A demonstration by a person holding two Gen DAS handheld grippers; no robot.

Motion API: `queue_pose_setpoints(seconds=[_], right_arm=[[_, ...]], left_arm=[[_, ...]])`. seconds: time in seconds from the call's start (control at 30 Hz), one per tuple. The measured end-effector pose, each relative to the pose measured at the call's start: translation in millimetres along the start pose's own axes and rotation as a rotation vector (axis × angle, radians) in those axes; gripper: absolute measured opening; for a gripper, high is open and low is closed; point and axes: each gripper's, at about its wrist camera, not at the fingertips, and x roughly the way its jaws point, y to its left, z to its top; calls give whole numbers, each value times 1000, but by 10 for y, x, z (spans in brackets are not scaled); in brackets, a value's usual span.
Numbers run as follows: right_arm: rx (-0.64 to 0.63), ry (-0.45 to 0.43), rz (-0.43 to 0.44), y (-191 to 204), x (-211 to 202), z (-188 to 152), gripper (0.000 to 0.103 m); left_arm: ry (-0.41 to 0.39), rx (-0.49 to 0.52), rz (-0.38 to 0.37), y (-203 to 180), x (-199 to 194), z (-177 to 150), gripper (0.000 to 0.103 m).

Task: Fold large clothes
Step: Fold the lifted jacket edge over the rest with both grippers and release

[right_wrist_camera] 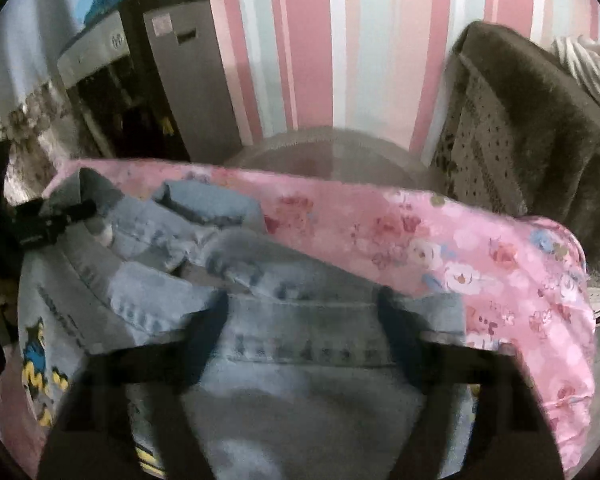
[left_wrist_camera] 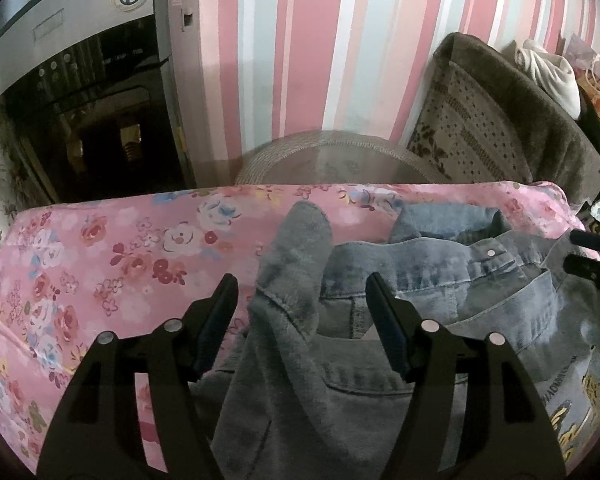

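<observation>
Both grippers stand wide over the jacket (left_wrist_camera: 440,280), gripping nothing. A grey sleeve runs between the left gripper (left_wrist_camera: 302,300) fingers; a denim seam lies between those of the right gripper (right_wrist_camera: 304,304). The jacket lies crumpled on the pink floral sheet (left_wrist_camera: 100,260). Beyond, a round cushion (left_wrist_camera: 332,156), then striped wall (left_wrist_camera: 300,40).
</observation>
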Motion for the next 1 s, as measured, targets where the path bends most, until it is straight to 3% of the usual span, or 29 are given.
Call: queue_pose_setpoints(seconds=[0.17, 0.3, 0.37, 0.4, 0.47, 0.8, 1.0], right_arm=[[-2, 32, 65, 283, 82, -9, 82], [-40, 104, 14, 527, 331, -95, 83], [-37, 109, 33, 553, 400, -141, 41], [-45, 93, 30, 586, 386, -155, 34], [-94, 61, -22, 662, 315, -164, 10], [-23, -104, -76, 232, -97, 301, 5], [-5, 10, -117, 139, 369, 314, 8]], left_arm=[[-6, 4, -8, -39, -26, -12, 66], [-12, 8, -13, -91, -42, -41, 68], [-13, 9, -4, -98, -39, -55, 68], [-11, 7, -4, -98, -35, -56, 68], [-9, 3, -8, -86, -38, -53, 68], [-2, 11, 40, -41, 18, 66, 70], [58, -1, 164, 80, 292, 124, 70]])
